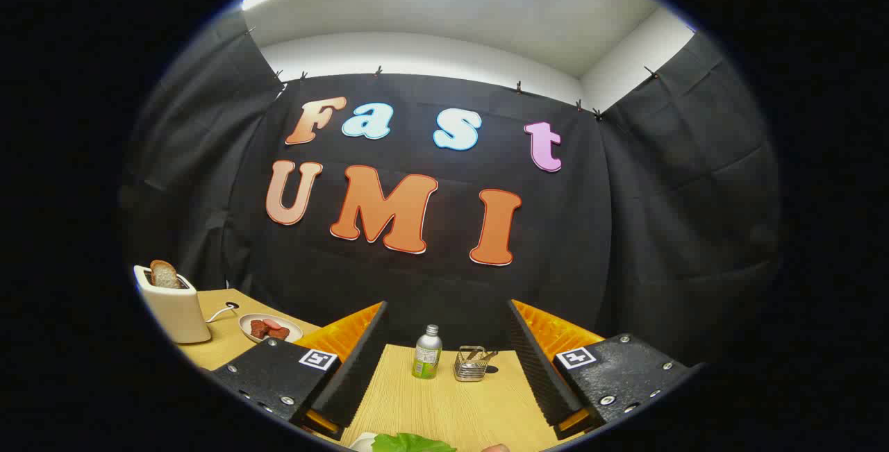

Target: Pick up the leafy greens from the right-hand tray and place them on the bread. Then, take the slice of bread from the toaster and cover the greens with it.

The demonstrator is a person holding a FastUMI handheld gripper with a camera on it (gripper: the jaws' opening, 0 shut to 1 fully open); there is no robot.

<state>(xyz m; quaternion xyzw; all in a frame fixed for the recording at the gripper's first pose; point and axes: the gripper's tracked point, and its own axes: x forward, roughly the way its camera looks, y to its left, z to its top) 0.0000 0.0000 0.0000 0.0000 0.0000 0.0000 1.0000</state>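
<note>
The gripper (444, 369) is wide open over the table (444, 403). The bread slice (164, 274) stands straight up in the toaster (173, 310).

Wood-grain table (444, 403), wire-metal basket (471, 364)

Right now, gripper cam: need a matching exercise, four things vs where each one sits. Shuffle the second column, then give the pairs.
Things:
1. bread slice
2. bottle
3. leafy greens
4. wire basket

Places:
A. low between the open fingers of the gripper, nearest the camera
B. standing up out of the white toaster
C. on the table beyond the fingers, just right of the bottle
D. on the table beyond the fingers, just left of the wire basket

Pairs: 1-B, 2-D, 3-A, 4-C
</note>
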